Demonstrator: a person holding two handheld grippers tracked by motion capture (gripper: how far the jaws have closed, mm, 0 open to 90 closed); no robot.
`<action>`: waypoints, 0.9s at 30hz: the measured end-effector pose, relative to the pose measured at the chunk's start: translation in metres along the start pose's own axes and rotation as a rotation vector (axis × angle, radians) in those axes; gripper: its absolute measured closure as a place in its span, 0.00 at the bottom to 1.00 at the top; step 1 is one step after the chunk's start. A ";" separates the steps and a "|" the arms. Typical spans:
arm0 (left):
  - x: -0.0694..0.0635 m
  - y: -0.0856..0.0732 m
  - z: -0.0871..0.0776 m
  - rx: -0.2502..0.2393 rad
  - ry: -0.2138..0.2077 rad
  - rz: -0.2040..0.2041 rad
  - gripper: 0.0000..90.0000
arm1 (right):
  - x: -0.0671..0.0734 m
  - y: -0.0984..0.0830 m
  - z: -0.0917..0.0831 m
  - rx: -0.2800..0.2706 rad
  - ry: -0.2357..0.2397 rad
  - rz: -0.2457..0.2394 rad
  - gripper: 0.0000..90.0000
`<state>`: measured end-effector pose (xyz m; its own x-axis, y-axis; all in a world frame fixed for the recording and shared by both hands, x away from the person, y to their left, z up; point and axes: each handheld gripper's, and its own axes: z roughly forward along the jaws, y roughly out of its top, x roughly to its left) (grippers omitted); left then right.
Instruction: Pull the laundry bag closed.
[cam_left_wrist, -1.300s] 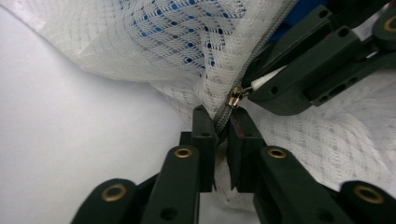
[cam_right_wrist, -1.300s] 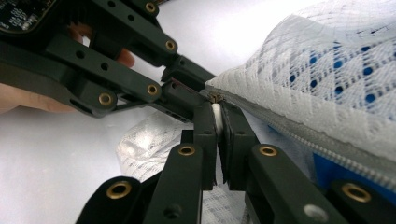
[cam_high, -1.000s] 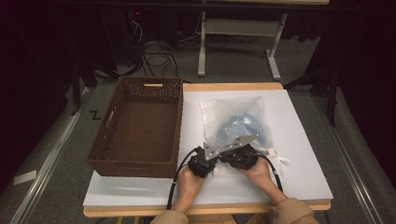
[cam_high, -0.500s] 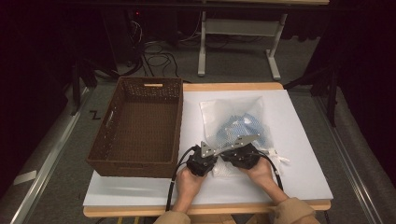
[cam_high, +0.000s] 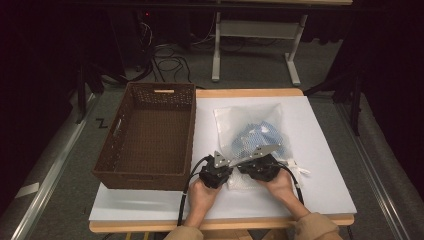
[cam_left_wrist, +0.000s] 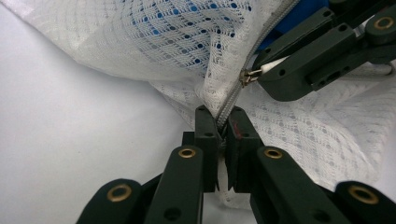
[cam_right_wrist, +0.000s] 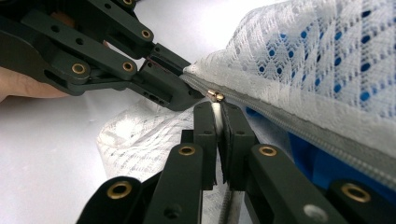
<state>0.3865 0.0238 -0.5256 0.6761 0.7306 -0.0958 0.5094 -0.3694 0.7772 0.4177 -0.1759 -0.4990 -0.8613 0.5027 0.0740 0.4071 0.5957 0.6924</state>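
A white mesh laundry bag (cam_high: 252, 134) with blue cloth inside lies on the white table top (cam_high: 320, 165). In the left gripper view my left gripper (cam_left_wrist: 220, 122) is shut on the bag's edge, with the grey zipper (cam_left_wrist: 236, 95) running between its jaws. My right gripper (cam_right_wrist: 217, 111) is shut on the white zipper pull (cam_right_wrist: 215, 108), just behind the metal slider (cam_right_wrist: 215, 96). From the high view both grippers (cam_high: 216, 172) (cam_high: 260, 167) meet at the bag's near end, a hand on each.
A brown wicker basket (cam_high: 150, 135) stands on the left part of the table. Beyond the table's far edge are a desk frame (cam_high: 255, 45) and cables on the floor. Bare white table lies right of the bag.
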 end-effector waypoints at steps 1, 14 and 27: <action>0.000 0.000 0.000 0.001 0.002 0.001 0.94 | 0.000 0.000 0.000 0.001 0.000 0.005 0.97; 0.000 0.000 0.000 0.000 0.000 0.002 0.93 | -0.003 -0.006 -0.003 -0.014 0.014 0.014 0.97; -0.001 0.000 0.000 0.001 0.003 0.006 0.93 | -0.002 -0.007 -0.005 -0.006 0.010 0.016 0.97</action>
<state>0.3860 0.0232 -0.5256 0.6775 0.7301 -0.0890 0.5056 -0.3744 0.7773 0.4153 -0.1844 -0.5011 -0.8577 0.5059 0.0922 0.4191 0.5837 0.6955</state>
